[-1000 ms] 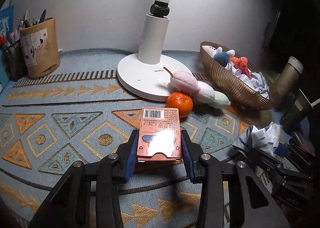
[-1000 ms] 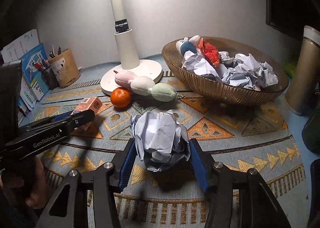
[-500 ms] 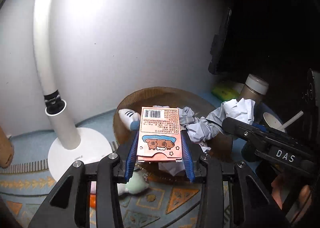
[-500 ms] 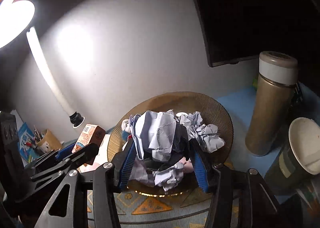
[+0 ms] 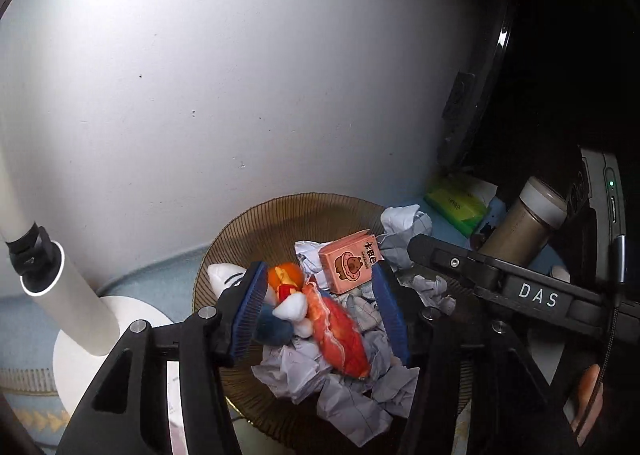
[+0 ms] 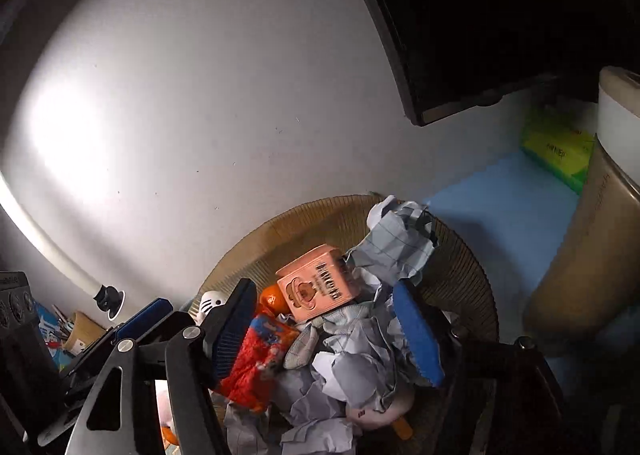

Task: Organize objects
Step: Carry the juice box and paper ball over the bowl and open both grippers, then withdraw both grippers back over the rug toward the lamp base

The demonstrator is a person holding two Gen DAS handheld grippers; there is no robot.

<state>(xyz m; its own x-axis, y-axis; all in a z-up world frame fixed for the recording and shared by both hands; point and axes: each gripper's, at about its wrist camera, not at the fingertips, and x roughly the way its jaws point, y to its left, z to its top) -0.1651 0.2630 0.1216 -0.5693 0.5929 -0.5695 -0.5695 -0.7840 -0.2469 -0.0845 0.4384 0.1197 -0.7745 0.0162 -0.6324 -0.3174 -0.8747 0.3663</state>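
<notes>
A woven brown basket (image 5: 256, 223) (image 6: 460, 267) holds crumpled paper, plush toys and a red packet (image 5: 340, 335) (image 6: 256, 359). The pink box (image 5: 352, 261) (image 6: 316, 287) lies loose on the pile, tilted. A crumpled paper ball (image 5: 404, 235) (image 6: 400, 239) rests at the basket's far right rim. My left gripper (image 5: 320, 311) is open and empty, hovering over the basket. My right gripper (image 6: 324, 331) is open and empty above the pile; its arm marked DAS (image 5: 520, 291) crosses the left wrist view.
A white lamp post and base (image 5: 76, 311) stand left of the basket. A tan thermos (image 5: 524, 223) (image 6: 592, 223) and a green tissue pack (image 5: 456, 203) (image 6: 556, 151) are to the right. A pen holder (image 6: 80, 331) sits far left. The wall is close behind.
Both grippers opened over the basket. The pink box dropped from the left gripper onto the pile, and the paper ball fell from the right gripper to the basket's far rim.
</notes>
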